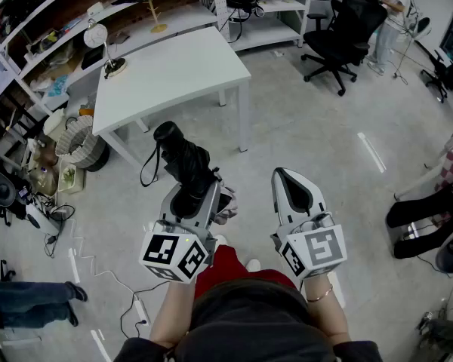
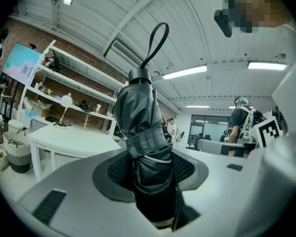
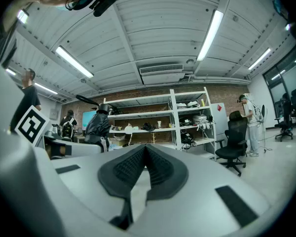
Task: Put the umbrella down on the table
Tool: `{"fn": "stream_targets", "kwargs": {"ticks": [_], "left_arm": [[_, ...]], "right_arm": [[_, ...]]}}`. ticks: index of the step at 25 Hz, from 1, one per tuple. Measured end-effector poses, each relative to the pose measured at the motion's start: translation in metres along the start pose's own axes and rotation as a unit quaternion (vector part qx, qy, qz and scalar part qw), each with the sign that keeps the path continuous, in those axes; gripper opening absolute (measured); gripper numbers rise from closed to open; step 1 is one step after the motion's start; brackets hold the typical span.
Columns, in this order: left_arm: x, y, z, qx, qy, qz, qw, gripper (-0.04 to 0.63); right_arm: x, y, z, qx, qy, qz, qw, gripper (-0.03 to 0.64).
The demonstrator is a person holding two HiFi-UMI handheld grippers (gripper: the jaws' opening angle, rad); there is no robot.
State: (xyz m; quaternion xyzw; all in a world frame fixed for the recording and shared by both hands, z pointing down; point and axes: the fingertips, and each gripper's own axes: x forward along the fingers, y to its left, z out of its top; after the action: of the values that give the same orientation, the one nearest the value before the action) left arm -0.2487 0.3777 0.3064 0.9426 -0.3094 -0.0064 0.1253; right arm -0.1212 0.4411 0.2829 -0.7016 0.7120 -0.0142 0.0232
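Observation:
A folded black umbrella (image 1: 183, 157) stands up from my left gripper (image 1: 200, 185), whose jaws are shut on its lower part. In the left gripper view the umbrella (image 2: 140, 127) rises between the dark pads (image 2: 113, 174), its wrist strap (image 2: 155, 43) looping upward. The white table (image 1: 174, 66) lies ahead and slightly left, apart from the umbrella; it also shows as the table (image 2: 74, 142) at the left of that view. My right gripper (image 1: 285, 178) is level beside the left one, shut with nothing in it; its pads (image 3: 160, 167) meet at the tip. The umbrella (image 3: 97, 125) appears left in the right gripper view.
A desk lamp (image 1: 98, 40) stands at the table's far left corner. Shelving (image 1: 75, 21) runs behind the table. A woven basket (image 1: 79, 142) sits left of it, a black office chair (image 1: 340, 29) right. Someone's legs (image 1: 430, 210) are at the right edge.

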Motion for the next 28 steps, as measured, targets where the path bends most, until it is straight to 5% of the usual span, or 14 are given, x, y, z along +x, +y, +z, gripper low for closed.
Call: {"fn": "stream_targets", "kwargs": {"ticks": [28], "left_arm": [[0.061, -0.014, 0.003, 0.027, 0.001, -0.008, 0.9996, 0.189]], "right_arm": [[0.005, -0.078, -0.008, 0.035, -0.003, -0.039, 0.999, 0.015]]}}
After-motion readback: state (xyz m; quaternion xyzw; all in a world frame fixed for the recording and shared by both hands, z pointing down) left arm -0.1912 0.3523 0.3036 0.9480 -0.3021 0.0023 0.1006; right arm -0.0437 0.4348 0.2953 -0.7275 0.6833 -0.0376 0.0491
